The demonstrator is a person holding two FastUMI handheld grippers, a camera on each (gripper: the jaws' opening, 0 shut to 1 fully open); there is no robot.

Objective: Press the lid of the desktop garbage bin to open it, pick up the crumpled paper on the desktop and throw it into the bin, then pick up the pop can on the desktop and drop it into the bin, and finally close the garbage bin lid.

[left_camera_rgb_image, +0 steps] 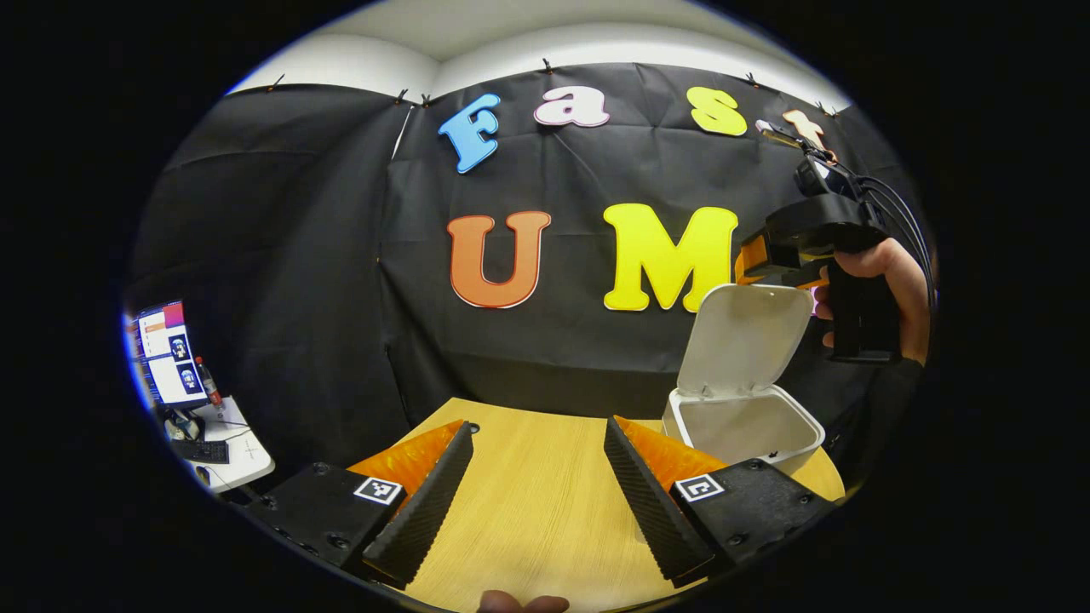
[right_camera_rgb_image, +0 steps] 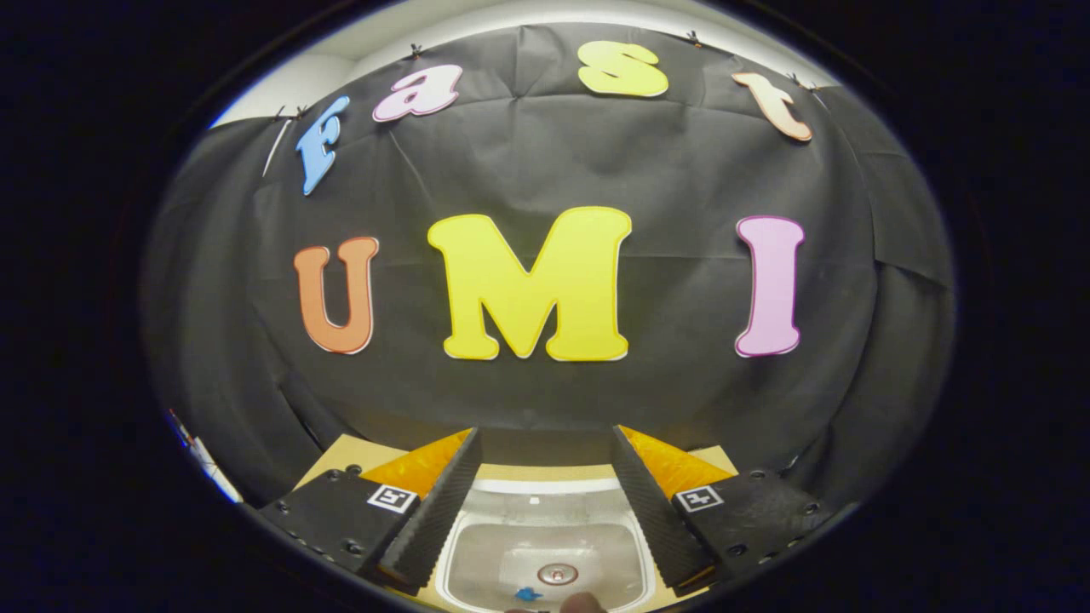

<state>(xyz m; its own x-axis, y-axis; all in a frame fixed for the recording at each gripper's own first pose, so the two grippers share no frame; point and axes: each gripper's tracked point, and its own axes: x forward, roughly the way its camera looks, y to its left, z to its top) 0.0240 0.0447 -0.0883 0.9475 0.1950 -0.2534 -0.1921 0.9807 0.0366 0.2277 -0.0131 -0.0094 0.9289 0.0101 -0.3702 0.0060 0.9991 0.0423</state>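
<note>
Far left of the left gripper view: side desk (left_camera_rgb_image: 226,447) with a monitor (left_camera_rgb_image: 168,353) and keyboard (left_camera_rgb_image: 199,450), off the work area. Centre: left gripper (left_camera_rgb_image: 538,489) hovers low over the bare wooden tabletop (left_camera_rgb_image: 528,511), fingers spread wide, nothing between them. Right of it: white garbage bin (left_camera_rgb_image: 741,430) near the tabletop's right edge, lid (left_camera_rgb_image: 745,345) hinged up and standing open behind the mouth. Above the lid, a hand (left_camera_rgb_image: 894,294) holds the right gripper (left_camera_rgb_image: 779,251).

Right gripper view: right gripper (right_camera_rgb_image: 541,502) sits directly above the bin (right_camera_rgb_image: 545,553), looking down into it; fingers released, apart, empty. Inside the bin a pop can (right_camera_rgb_image: 558,574) lies on the floor, top end facing up, with a small blue scrap (right_camera_rgb_image: 528,593) beside it. Crumpled paper probably in there too, cannot make it out.

Judgement: both drops look done, only lid closing left. Lid is thin, light, stiff plastic on a rear hinge; no grasp needed, push its top edge forward and down with a finger's flat. The bin is light and may slide, so press straight down at the end.
</note>
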